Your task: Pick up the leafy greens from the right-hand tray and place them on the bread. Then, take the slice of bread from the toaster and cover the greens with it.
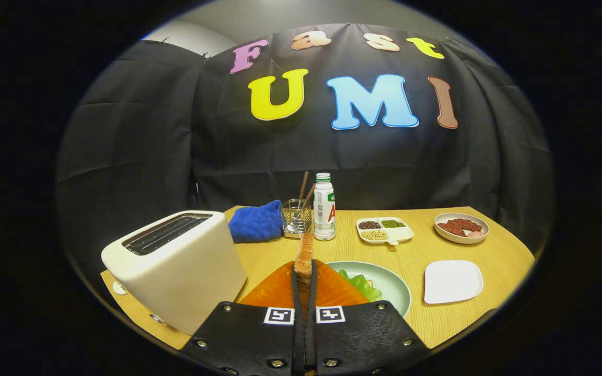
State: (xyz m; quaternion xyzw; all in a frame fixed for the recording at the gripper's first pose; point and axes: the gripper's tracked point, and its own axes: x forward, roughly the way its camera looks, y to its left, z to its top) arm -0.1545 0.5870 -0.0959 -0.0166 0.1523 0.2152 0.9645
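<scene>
Hand-held gripper [303,277] clamping bread slice [304,256]

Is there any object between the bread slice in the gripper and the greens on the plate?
Nothing visible. The gripper is shut on the bread slice, held edge-on above the table. The greens lie on the pale green plate, just right of the fingers, uncovered.

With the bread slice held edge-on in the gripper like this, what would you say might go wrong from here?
1. The gripper pinches the bread slice by its lower edge only; it may tilt or slip on the way down.
2. The slice hides the greens on the plate just ahead, so it may land off-centre.
3. The toaster stands close beside the fingers; a swing could knock it.
</scene>
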